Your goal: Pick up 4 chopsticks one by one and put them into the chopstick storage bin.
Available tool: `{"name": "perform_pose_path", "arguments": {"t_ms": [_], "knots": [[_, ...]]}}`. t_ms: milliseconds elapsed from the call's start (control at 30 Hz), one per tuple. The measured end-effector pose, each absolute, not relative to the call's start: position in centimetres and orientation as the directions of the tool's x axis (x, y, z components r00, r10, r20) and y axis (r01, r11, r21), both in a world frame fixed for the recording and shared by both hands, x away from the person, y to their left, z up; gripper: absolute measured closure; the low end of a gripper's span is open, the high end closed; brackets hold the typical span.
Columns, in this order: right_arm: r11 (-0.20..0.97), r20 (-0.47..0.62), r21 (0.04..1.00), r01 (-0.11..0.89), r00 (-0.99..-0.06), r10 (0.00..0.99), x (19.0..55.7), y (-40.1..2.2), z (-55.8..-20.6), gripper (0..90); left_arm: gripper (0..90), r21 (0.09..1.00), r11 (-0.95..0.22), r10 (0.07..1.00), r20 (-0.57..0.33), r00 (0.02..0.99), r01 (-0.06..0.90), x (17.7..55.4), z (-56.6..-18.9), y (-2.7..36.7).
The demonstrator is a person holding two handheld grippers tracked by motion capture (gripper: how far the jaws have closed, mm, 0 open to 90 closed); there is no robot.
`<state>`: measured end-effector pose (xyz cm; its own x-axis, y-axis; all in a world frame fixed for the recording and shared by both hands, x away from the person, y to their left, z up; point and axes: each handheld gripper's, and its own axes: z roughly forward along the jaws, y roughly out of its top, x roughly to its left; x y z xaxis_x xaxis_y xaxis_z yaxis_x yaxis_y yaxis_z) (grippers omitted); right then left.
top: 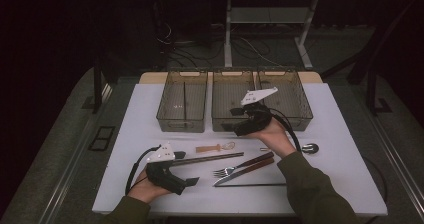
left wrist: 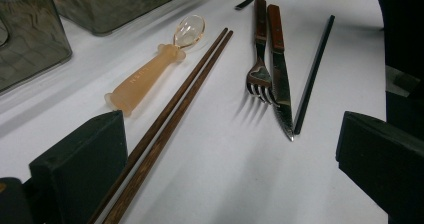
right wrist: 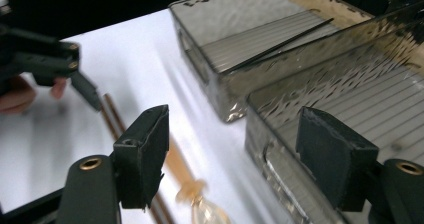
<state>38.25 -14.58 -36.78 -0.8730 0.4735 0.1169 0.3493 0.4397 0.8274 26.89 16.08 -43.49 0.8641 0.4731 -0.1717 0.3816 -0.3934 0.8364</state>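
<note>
Both pairs of jaws stand apart with nothing between the pads. On the left gripper (top: 192,181), held low near the front of the white table (top: 150,194), the wooden chopsticks (top: 210,158) run past the inner side of one jaw in the left gripper view, lying on the table rather than gripped. The right gripper (top: 237,120) hangs at the front wall of the middle bin (top: 235,124), its jaws spread wide in the right gripper view, one over the table, the other over that bin's near corner.

Three smoky, see-through bins sit in a row at the far side of the table. A thin black stick (right wrist: 280,46) lies inside the left bin (top: 182,125), slanted along its ribbed floor.

Cutlery lies between the person's two hands. A peach-handled spoon with a clear bowl (left wrist: 155,71) rests just beyond the chopsticks. To their right a fork (left wrist: 260,59) and a knife (left wrist: 280,79), both with reddish-brown handles, lie side by side and touching. A second black stick (left wrist: 312,76) lies next to the knife, its near end meeting the blade's tip. A small round metal object (top: 311,148) sits near the right forearm, too small to identify.
</note>
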Motion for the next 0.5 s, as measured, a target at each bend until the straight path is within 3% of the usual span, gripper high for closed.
{"name": "perform_pose_path", "arguments": {"t_ms": [500], "knots": [[0.462,0.138,0.82,0.339,-0.9,0.414,33.6,-19.1,-38.6,26.9,0.0,0.826,-0.41,0.484,-0.162,0.86,0.386,27.0,-43.7,16.0]]}}
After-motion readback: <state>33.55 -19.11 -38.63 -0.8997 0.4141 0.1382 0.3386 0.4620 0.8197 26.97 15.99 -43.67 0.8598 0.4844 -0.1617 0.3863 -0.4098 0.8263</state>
